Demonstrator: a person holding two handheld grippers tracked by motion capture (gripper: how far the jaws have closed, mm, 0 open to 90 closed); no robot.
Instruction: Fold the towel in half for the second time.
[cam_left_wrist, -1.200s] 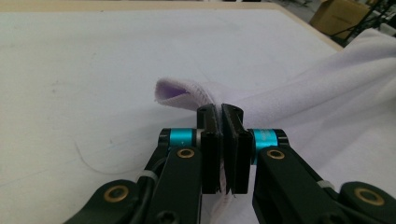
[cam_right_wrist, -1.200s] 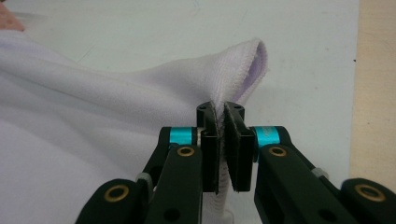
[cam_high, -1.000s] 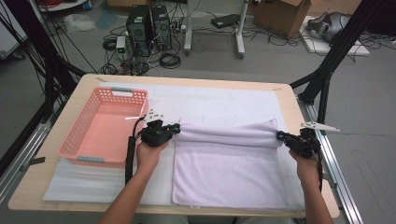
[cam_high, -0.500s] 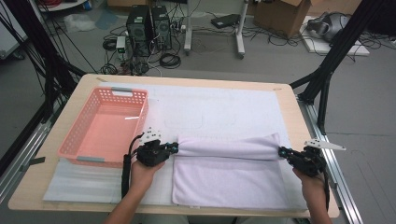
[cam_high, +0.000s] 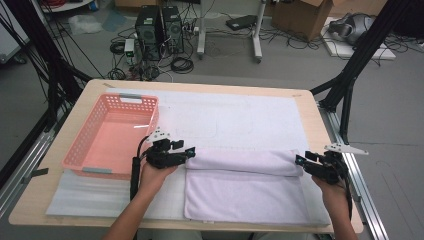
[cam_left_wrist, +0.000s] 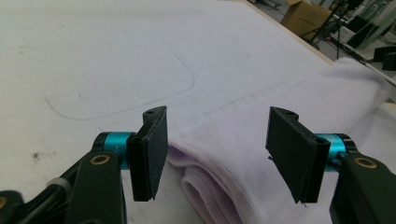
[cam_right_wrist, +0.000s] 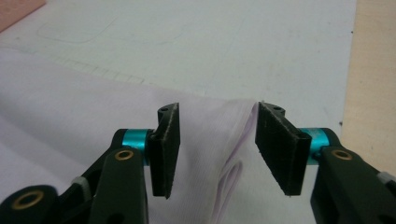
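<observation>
Tongs check first: just sprung open on the left gripper (cam_high: 189, 151) and same on the right gripper (cam_high: 301, 160). Nothing pinched on either side. Seen along the left gripper (cam_left_wrist: 218, 114), got the layered left end of the towel (cam_left_wrist: 243, 154) lying low between the pads (cam_left_wrist: 150, 154) but not pressed. Seen along the right gripper (cam_right_wrist: 218, 108), same deal with the towel (cam_right_wrist: 70, 107) and its doubled-over right end. So released, not gripping.

Progress, best guess: looks like a folding job, roughly one fold in. Can see the far edge of the lavender towel (cam_high: 245, 192) doubled over into a thick band running left to right, flat on the white mat (cam_high: 235, 120) at the near side of the table (cam_high: 310, 102). Seems neat enough, ends about level. Probably leaves at least another fold or two to get it compact. Maybe then a drop into the pink basket (cam_high: 82, 152) sitting just left of the towel with nothing in it, though can't be sure about that part.

Pose: forearms coming in from the near edge, one hand at each end of the folded band. Held low, close to the cloth, roughly level, pointing inward at each other, left one aimed right and right one aimed left. Well apart, whole towel width between them.
</observation>
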